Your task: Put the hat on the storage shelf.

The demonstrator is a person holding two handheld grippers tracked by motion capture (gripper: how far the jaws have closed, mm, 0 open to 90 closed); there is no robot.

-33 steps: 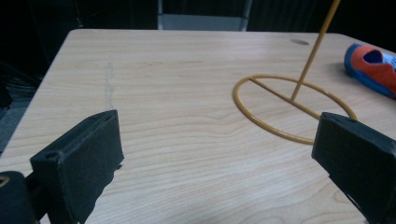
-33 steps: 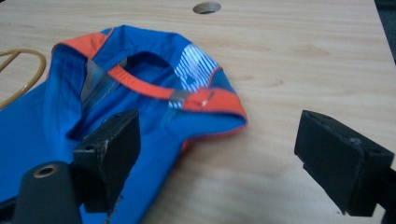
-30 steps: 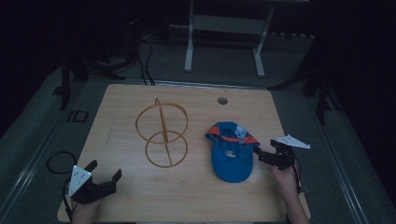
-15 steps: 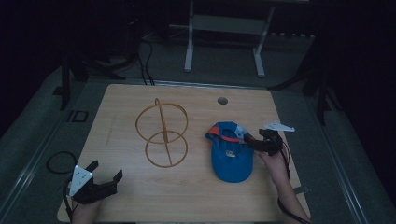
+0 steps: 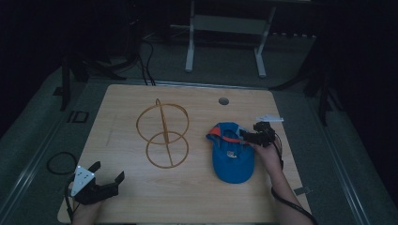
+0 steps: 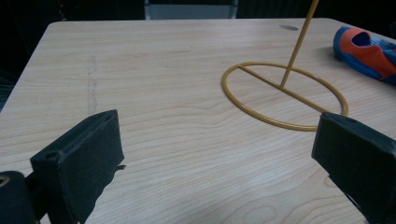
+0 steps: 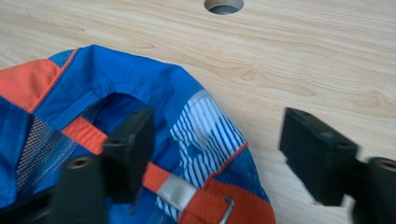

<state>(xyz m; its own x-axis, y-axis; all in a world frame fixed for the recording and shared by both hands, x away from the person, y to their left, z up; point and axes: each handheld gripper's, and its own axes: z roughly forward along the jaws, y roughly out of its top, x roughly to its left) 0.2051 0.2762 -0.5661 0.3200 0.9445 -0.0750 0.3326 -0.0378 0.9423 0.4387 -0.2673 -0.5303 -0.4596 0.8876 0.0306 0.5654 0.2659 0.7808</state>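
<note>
- Since a second ago: right gripper moved in from the table's right edge to the back of the blue cap; jaws just been closing, not yet pinching; left gripper unmoved at the near left corner.
- Right jaws now moderately wide, straddling the cap's rear rim by the orange strap; one jaw over the opening, the other out over bare wood. No pad pressing seen.
- Left jaws wide, nothing between them, hovering over the table.
- Cap lying on the table's right half, brim toward the near edge, just right of the gold wire stand, apart from it.
- Likely step: gripping the cap's back edge. Best done by setting one pad inside the rim, one outside, catching fabric and not the buckle, closing fully before lifting.
- Count: one cap, one wire stand of two rings, one cable hole, two grippers.
</note>
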